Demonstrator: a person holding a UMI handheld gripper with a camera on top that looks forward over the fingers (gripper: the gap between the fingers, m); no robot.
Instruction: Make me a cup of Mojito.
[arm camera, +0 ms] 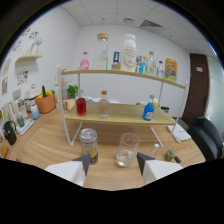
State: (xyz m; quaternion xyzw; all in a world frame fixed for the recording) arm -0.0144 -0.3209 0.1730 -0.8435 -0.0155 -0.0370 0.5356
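My gripper is open, its two dark fingertips spread wide above the wooden table. A clear empty glass stands just ahead, between the fingers and nearer the right one. A glass jar with yellowish contents stands just ahead of the left finger. On the lower shelf beyond stand a red bottle, a clear bottle and a blue bottle. Nothing is held.
The upper shelf holds several bottles and jars. An orange pot with fruit sits at the far left, beside a small plant. A small dark object lies right of the glass. A dark chair stands at right.
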